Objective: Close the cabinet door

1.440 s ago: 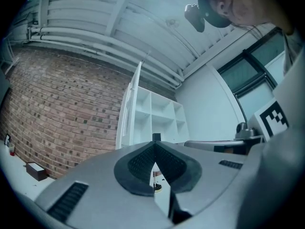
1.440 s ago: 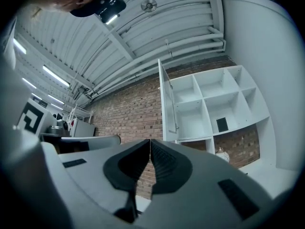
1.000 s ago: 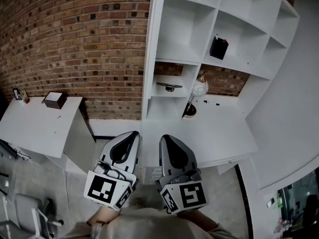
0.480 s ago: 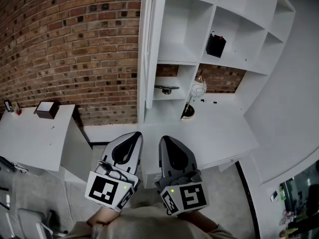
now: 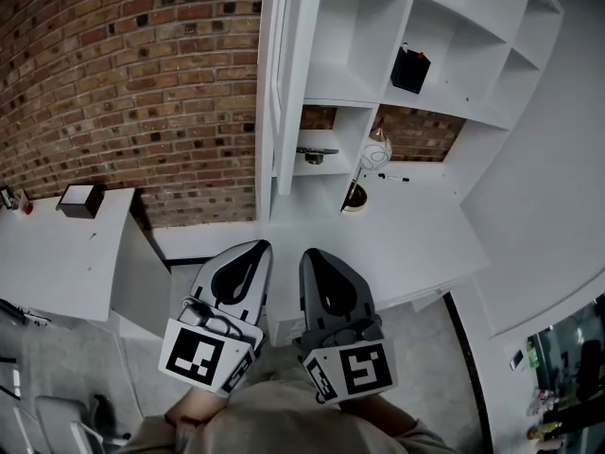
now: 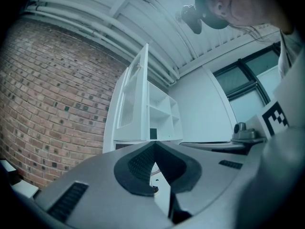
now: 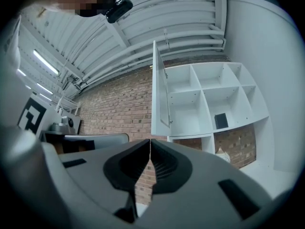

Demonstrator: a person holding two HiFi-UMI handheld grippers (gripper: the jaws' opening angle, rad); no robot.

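I'm facing a red-brown brick wall (image 5: 142,83). A flat white desk top (image 5: 397,244) sits below the white open-shelf cabinet (image 5: 454,26), with grey floor (image 5: 425,367) under me. The tall white panelled cabinet door (image 5: 270,102) hangs at the cabinet's left edge by the bricks. It is swung out with its free edge toward me (roughly square to the shelves), long axis vertical. The left gripper (image 5: 257,246) and right gripper (image 5: 310,253) are side by side at the desk's near edge, jaws closed on nothing and well apart from the door.

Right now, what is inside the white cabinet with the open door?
One small black box stands in a middle compartment of the white cabinet. The other compartments in view look bare. The open door hides a strip of the left column, so that part cannot be checked.
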